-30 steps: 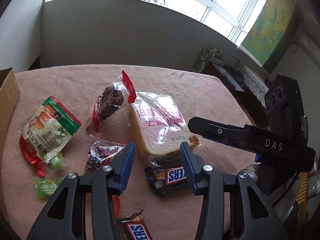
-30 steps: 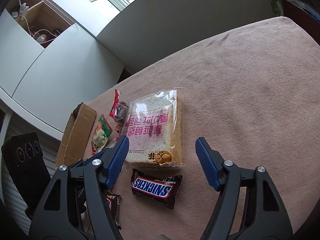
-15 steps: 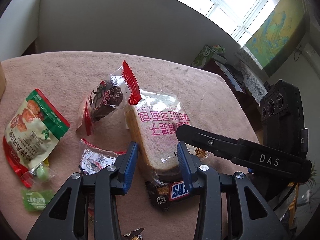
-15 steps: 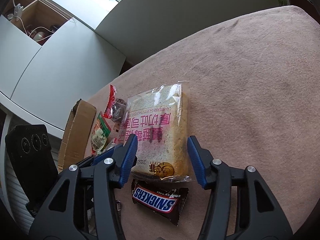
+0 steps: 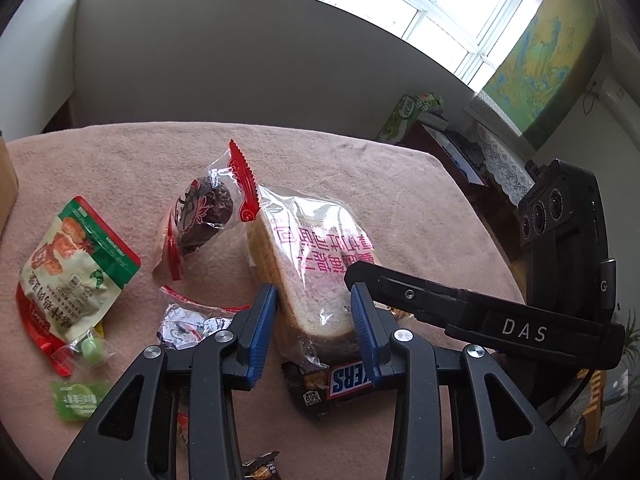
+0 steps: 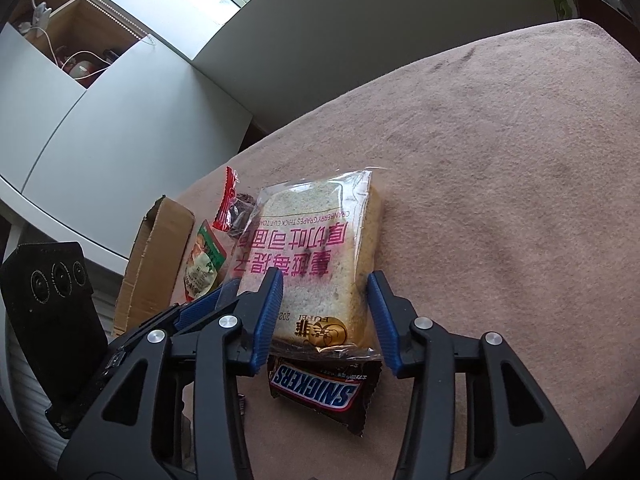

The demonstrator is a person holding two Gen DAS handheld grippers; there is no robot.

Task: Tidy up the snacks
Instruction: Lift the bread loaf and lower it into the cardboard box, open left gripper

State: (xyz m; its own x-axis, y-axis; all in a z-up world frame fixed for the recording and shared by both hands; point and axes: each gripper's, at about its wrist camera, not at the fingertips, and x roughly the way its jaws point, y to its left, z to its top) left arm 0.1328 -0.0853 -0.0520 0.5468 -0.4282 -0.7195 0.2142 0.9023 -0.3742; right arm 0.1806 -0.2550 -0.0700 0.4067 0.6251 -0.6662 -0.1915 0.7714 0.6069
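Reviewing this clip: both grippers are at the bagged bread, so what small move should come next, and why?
Probably finish closing both on the bread bag. The left gripper and right gripper straddle its near end, jaws closing, pads seemingly not yet squeezing it.

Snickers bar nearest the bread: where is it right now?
In the right wrist view the Snickers bar lies on the pink cloth, tucked against the near end of the bagged bread, low between the right gripper's fingers.
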